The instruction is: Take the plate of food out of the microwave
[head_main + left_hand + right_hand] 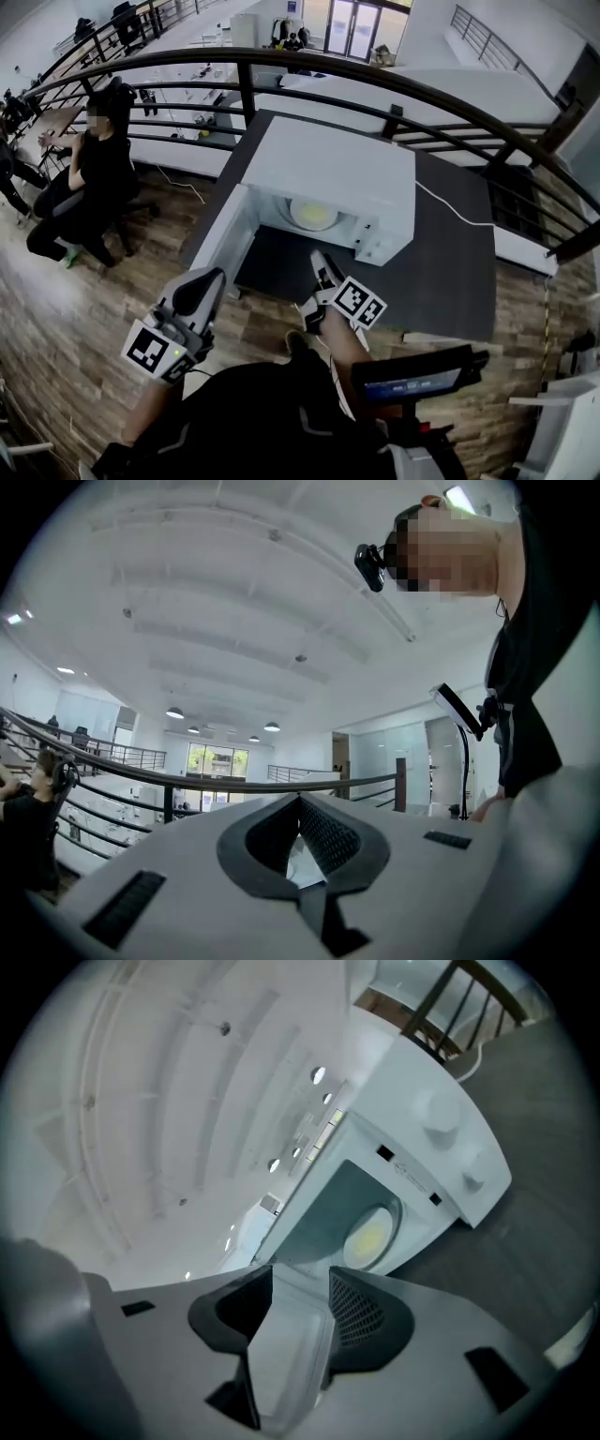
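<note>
A white microwave (328, 173) stands on a dark table (450, 272), its door (225, 239) swung open to the left. Inside lies a plate of yellow food (312, 214), which in the right gripper view shows as a pale yellow disc in the cavity (368, 1237). My right gripper (322, 267) hovers in front of the opening, rolled to one side, its jaws open (300, 1312); the white door panel shows through the gap, with nothing gripped. My left gripper (200, 289) hangs lower left, off the table, pointing out level at the railing, its jaws (300, 803) shut and empty.
A dark curved railing (281, 61) runs behind the table. A person sits on a chair (94, 169) at the left, on the wooden floor. A white cable (450, 211) crosses the table to the right of the microwave. A small screen on a stand (417, 380) is at lower right.
</note>
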`<state>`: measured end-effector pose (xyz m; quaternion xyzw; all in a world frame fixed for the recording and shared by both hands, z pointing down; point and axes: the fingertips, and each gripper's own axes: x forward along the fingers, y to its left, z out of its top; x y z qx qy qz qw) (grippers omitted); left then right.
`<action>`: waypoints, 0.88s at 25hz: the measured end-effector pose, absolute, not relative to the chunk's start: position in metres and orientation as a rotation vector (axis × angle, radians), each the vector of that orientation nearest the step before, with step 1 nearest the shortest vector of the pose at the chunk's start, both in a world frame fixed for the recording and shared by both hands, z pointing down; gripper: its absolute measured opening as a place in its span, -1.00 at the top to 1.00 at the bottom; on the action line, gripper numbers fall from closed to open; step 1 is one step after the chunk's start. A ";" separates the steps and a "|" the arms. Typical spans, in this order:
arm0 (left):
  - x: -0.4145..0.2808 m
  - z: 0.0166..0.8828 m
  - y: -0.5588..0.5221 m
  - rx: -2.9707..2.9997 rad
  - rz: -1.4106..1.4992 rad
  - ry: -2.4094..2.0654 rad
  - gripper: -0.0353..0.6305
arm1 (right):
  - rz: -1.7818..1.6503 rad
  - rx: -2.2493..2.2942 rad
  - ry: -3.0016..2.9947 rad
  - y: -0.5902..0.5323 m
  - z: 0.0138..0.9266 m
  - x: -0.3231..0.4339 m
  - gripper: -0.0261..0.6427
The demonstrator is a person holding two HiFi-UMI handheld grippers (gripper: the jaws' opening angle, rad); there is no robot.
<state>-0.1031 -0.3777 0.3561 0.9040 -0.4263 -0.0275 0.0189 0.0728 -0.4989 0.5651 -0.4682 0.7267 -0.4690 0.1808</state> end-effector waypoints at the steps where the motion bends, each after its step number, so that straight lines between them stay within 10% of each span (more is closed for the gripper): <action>1: -0.101 0.359 -0.385 2.807 -0.070 -1.348 0.88 | -1.365 -1.309 2.019 -0.509 0.578 0.076 0.40; 22: -0.088 0.382 -0.445 2.688 0.069 -1.555 0.88 | -1.815 -1.190 1.525 -0.608 0.712 0.069 -0.01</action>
